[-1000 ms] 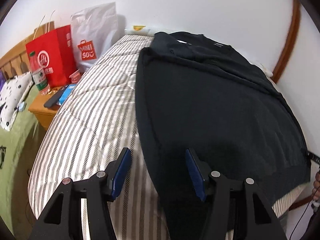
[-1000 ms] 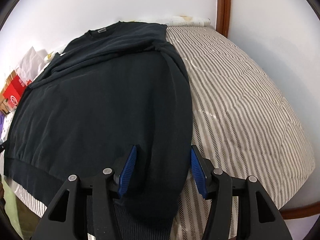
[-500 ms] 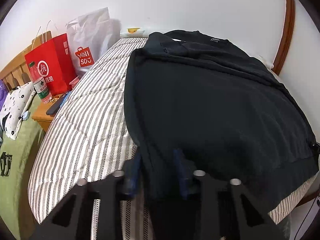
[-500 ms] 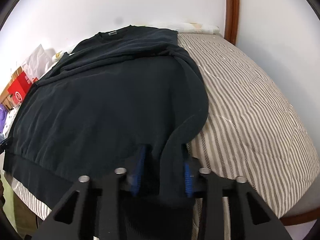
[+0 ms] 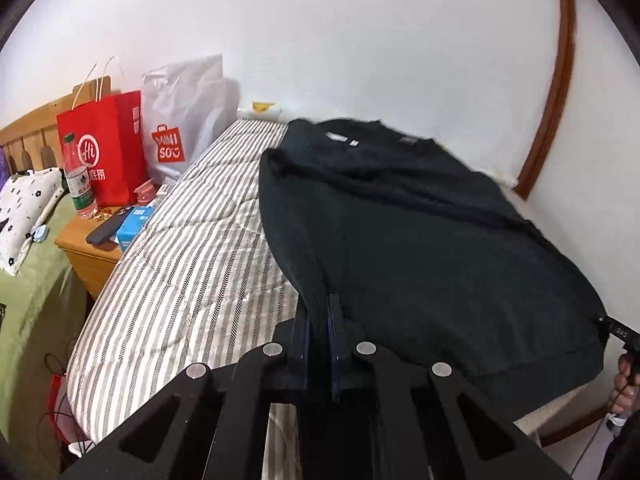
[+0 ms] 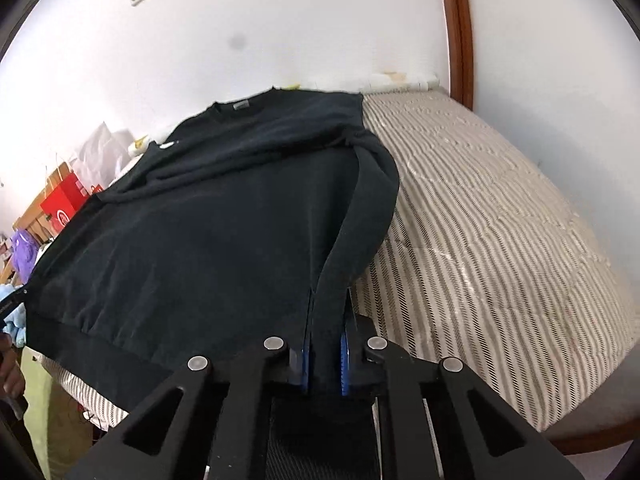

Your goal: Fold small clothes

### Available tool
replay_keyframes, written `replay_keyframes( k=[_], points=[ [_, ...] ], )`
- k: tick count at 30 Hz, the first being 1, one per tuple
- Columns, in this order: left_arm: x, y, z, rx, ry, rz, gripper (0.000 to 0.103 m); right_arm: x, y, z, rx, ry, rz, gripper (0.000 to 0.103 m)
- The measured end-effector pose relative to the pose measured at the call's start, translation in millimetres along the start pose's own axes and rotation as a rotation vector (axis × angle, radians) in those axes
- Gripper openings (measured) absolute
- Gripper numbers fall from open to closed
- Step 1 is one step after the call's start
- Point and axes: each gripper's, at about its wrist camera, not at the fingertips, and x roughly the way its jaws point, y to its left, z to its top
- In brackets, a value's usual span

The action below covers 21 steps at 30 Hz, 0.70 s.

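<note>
Sweatshirt [image 5: 420, 248], black and long-sleeved, lies front-down on the striped bed [image 5: 192, 248], its sleeves already crossed over the back near the collar at 12 o'clock. The left gripper [image 5: 319, 332] pinches one hem corner and the right gripper [image 6: 325, 354] pinches the other, both raised slightly. Judging by this, the sleeve folds are done, while the hem-to-collar fold remains.

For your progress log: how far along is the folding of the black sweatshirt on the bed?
Done: sleeves already lie folded across the black sweatshirt. In hand: left gripper and right gripper each clamp a hem corner, jaws shut. Left: carrying the hem toward the collar over the striped bed.
</note>
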Motion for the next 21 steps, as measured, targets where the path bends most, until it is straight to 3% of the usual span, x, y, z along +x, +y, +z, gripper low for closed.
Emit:
replay_keyframes(
  k=[5,8,17,21],
  points=[
    [-30.5,2.1,-10.7,0.027,-0.048,-0.03,0.007,-30.8,-2.4,-10.9,-0.018,-0.045,0.03,0.01],
    [-33.6,4.3,-7.8,0.011,-0.062,-0.04,0.007,-35.3,-0.7,-0.5,-0.001,-0.068,0.048,0.01],
    [-30.1,5.0,26.0,-0.009,-0.117,-0.081,0.007,-43.8,12.5,26.8,-0.028,-0.153,0.072,0.01],
    [-26.8,4.0,47.9,0.008,-0.161,-0.067,0.007,-45.1,13.9,54.7,-0.035,-0.217,0.079,0.01]
  ],
)
